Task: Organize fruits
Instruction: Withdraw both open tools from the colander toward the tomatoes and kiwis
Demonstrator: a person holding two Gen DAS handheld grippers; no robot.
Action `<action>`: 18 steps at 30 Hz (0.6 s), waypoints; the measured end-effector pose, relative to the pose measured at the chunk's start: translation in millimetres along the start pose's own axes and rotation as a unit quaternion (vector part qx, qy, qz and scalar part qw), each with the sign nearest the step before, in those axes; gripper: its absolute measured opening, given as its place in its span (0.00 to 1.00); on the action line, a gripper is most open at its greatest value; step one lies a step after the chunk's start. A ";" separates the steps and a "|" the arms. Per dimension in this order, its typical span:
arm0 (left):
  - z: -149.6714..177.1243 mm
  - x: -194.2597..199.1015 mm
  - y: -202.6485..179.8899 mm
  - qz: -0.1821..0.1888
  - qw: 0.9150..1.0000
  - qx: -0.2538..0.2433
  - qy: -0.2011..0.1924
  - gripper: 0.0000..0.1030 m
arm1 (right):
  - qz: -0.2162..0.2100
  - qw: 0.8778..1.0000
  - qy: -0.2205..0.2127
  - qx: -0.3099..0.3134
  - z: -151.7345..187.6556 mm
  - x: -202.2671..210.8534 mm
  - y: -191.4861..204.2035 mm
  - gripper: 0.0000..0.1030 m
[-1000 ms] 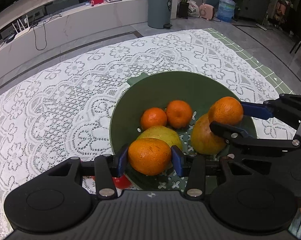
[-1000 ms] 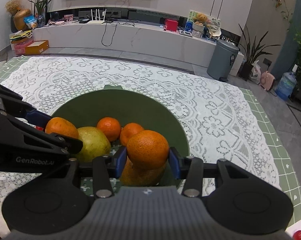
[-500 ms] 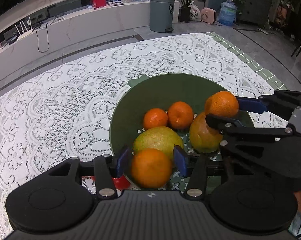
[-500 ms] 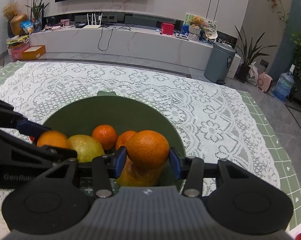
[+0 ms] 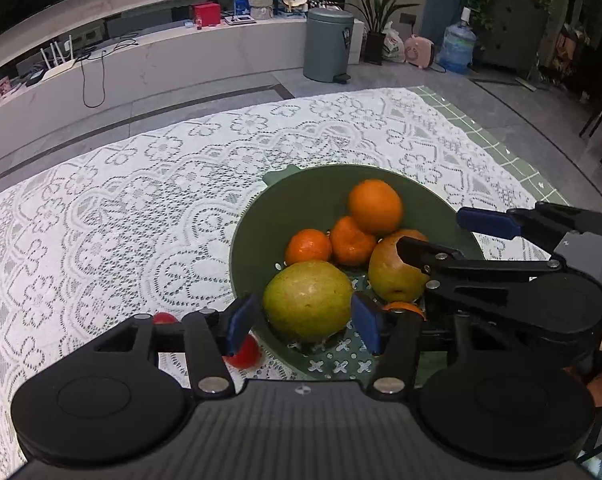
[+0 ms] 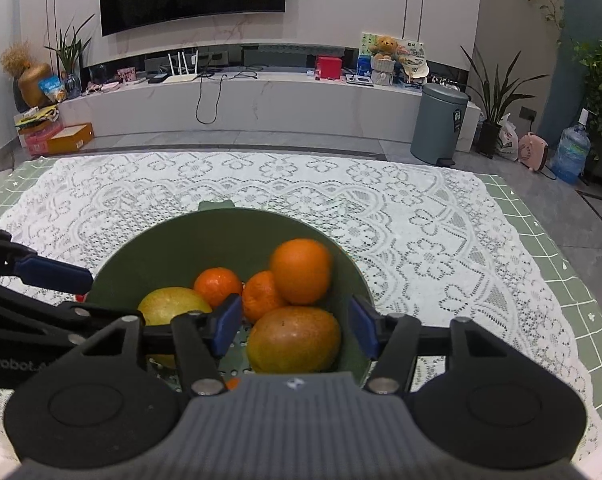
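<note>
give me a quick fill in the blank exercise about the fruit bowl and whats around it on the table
1. The fruits lie in a bowl whose colour is ____.
2. The table is covered by a white ____ cloth.
3. The small red fruit lies ____ the bowl, on the cloth.
4. Neither the left gripper nor the right gripper grips a fruit; their jaws are ____.

Missing words: green; lace; outside; opening

Fruits (image 5: 375, 206) in bowl (image 5: 257, 240) on tablecloth (image 5: 141, 200), bin (image 5: 328, 44) behind
</note>
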State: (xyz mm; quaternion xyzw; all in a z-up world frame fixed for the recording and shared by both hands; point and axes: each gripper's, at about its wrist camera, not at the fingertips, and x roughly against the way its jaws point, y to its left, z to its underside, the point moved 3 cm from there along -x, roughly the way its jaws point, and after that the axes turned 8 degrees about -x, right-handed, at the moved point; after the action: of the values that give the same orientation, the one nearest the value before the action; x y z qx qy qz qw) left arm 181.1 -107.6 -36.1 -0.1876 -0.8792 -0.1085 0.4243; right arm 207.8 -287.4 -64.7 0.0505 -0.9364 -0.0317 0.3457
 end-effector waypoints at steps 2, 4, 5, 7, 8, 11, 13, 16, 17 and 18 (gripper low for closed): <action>1.0 3.5 1.9 -0.001 1.000 0.004 -0.004 0.63 | -0.011 1.000 -0.002 -0.011 1.0 2.6 -1.4 0.57; 2.2 7.8 4.3 -0.003 1.000 0.010 -0.009 0.63 | -0.025 0.999 -0.003 -0.031 1.4 6.0 -5.6 0.62; 2.8 9.3 5.5 -0.005 1.000 0.012 -0.011 0.63 | -0.032 0.999 -0.004 -0.043 1.6 8.3 -8.1 0.62; 5.0 13.4 8.4 -0.012 1.000 0.016 -0.016 0.64 | -0.043 0.997 -0.009 -0.066 1.7 12.8 -12.1 0.62; 6.6 15.4 10.1 -0.017 1.000 0.017 -0.019 0.64 | -0.047 0.996 -0.012 -0.075 2.2 14.8 -14.3 0.63; 11.8 22.2 14.7 -0.028 0.999 0.021 -0.026 0.64 | -0.056 0.993 -0.022 -0.099 3.1 21.5 -17.6 0.63; 14.7 26.5 18.2 -0.033 0.999 0.025 -0.031 0.64 | -0.060 0.991 -0.030 -0.116 3.2 24.5 -18.5 0.64; 21.2 34.2 25.1 -0.038 0.998 0.034 -0.037 0.64 | -0.072 0.987 -0.041 -0.135 5.0 30.7 -13.5 0.65; 23.5 36.5 27.3 -0.039 0.998 0.037 -0.039 0.65 | -0.077 0.987 -0.046 -0.135 5.8 32.7 -9.3 0.65; 25.7 38.3 28.7 -0.041 0.998 0.040 -0.041 0.65 | -0.079 0.987 -0.053 -0.132 6.6 34.9 -4.3 0.65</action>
State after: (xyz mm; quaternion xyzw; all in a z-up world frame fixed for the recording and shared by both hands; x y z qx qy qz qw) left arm 153.3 -63.5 -20.9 -0.1391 -0.9064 -0.0828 0.3900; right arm 177.5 -295.6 -47.6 0.0761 -0.9340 -0.1851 0.2960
